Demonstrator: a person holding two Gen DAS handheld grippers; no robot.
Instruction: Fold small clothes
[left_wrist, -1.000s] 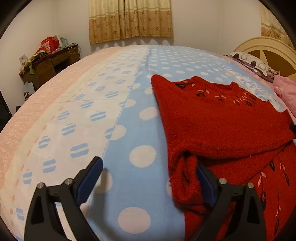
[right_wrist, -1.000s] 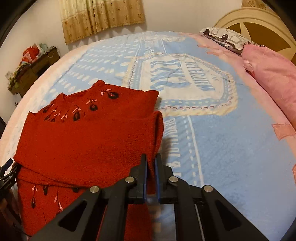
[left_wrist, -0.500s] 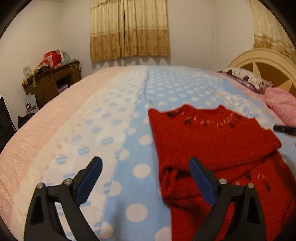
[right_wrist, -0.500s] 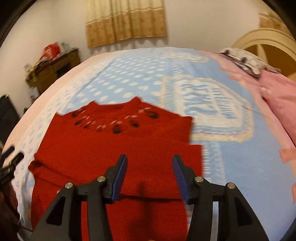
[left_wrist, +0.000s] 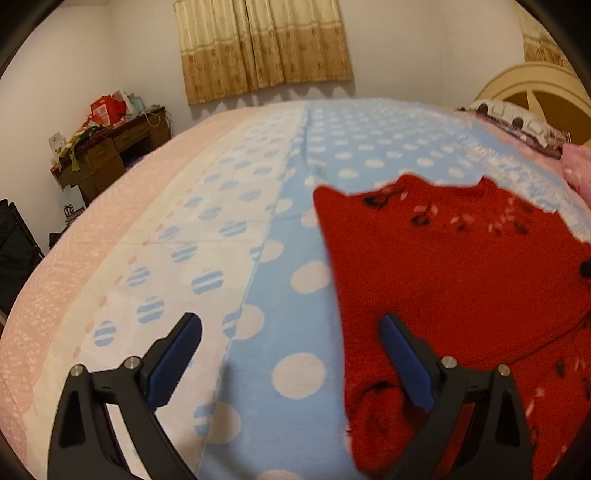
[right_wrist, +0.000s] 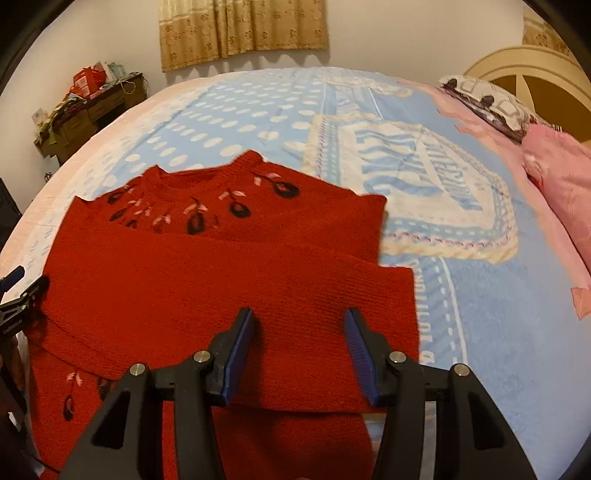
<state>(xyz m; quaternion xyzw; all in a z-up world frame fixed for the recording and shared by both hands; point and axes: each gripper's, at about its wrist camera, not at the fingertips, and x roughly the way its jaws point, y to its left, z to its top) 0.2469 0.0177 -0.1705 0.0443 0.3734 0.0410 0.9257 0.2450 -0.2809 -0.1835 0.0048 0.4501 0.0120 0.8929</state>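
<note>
A small red knitted sweater (right_wrist: 221, 280) with dark and pink flower stitching lies on the bed, its sleeves folded across the chest. It also shows in the left wrist view (left_wrist: 461, 280). My right gripper (right_wrist: 299, 343) is open and empty, just above the folded sleeve's lower edge. My left gripper (left_wrist: 291, 350) is open and empty at the sweater's left edge, with its right finger over the bunched cuff. The left gripper also shows in the right wrist view (right_wrist: 18, 291) at the far left.
The bed is covered by a blue, white and pink dotted blanket (left_wrist: 221, 229). Pink and patterned pillows (right_wrist: 554, 173) and a cream headboard (right_wrist: 524, 74) are at the right. A cluttered wooden desk (left_wrist: 107, 151) stands by the far left wall.
My right gripper has opened, let go of the sleeve and pulled back. My left gripper has stayed open while lifting off the cuff and drawing back.
</note>
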